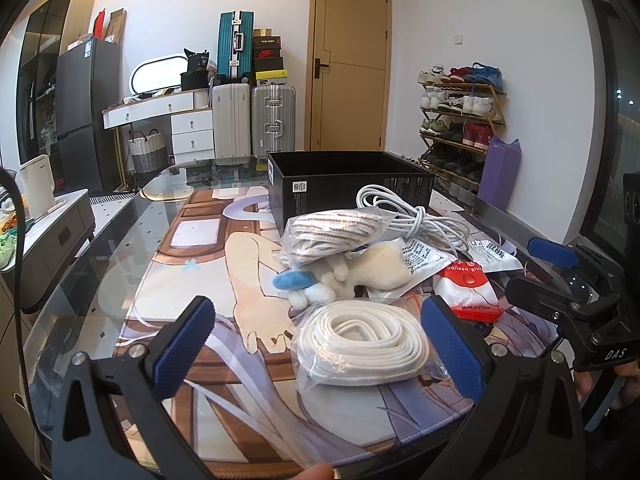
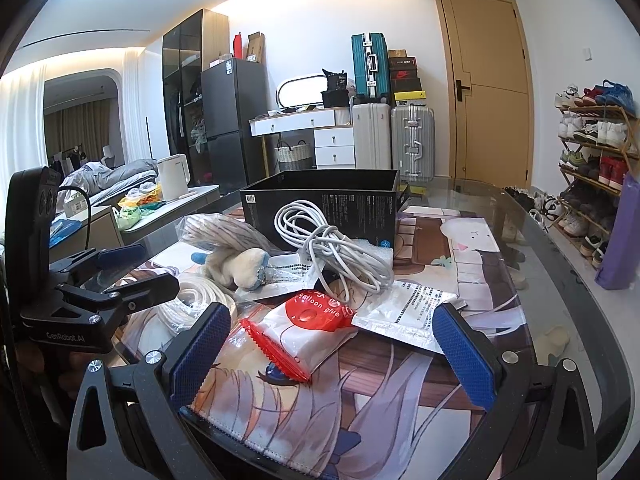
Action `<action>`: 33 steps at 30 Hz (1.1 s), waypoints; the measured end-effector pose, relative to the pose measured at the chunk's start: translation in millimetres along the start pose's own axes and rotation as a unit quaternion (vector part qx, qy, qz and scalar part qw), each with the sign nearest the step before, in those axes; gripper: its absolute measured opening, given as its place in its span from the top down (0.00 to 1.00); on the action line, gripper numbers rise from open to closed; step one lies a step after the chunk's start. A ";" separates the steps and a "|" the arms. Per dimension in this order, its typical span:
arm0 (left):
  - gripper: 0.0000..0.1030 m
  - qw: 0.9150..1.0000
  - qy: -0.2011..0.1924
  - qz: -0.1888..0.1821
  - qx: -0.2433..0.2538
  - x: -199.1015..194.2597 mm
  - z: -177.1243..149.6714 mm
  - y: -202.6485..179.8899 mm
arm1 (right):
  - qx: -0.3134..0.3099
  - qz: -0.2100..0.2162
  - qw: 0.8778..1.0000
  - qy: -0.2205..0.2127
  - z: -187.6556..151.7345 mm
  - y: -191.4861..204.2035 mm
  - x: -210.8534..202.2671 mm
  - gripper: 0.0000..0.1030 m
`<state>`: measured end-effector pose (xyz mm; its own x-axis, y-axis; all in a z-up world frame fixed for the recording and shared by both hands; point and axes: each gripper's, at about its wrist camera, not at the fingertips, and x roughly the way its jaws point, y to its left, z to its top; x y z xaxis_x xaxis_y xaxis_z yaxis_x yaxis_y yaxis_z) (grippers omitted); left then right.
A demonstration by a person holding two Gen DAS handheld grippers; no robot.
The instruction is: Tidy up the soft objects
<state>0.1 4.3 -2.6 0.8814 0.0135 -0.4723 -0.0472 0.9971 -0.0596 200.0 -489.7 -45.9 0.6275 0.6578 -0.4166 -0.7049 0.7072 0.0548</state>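
Presently catalogued on the printed desk mat (image 1: 208,248):
- Left gripper (image 1: 320,348): jaws wide, empty; bagged white flat cord (image 1: 360,344) lies between the fingers, at 12 o'clock.
- Right gripper (image 2: 332,350): jaws wide, empty; red-and-white glue packet (image 2: 304,332) at 12 o'clock.
- Plush toy (image 1: 360,272), bagged striped cord (image 1: 336,232), white cable (image 1: 404,212): piled just before the open black box (image 1: 348,184).
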 end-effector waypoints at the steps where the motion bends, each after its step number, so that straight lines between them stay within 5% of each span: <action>1: 0.00 1.000 0.000 0.000 0.000 0.1 0.3 0.2 | 0.000 0.000 1.000 0.000 -0.1 0.1 -0.3 0.01; 33: 0.00 1.000 0.018 -0.013 0.020 5.1 -3.2 -11.2 | 0.007 -0.007 1.000 -0.004 7.8 -9.1 4.4 0.01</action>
<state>3.6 -7.0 -7.2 0.8644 -0.0148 -0.5026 -0.0045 0.9993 -0.0370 211.8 -491.2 -41.2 0.6401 0.6502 -0.4093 -0.6918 0.7195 0.0611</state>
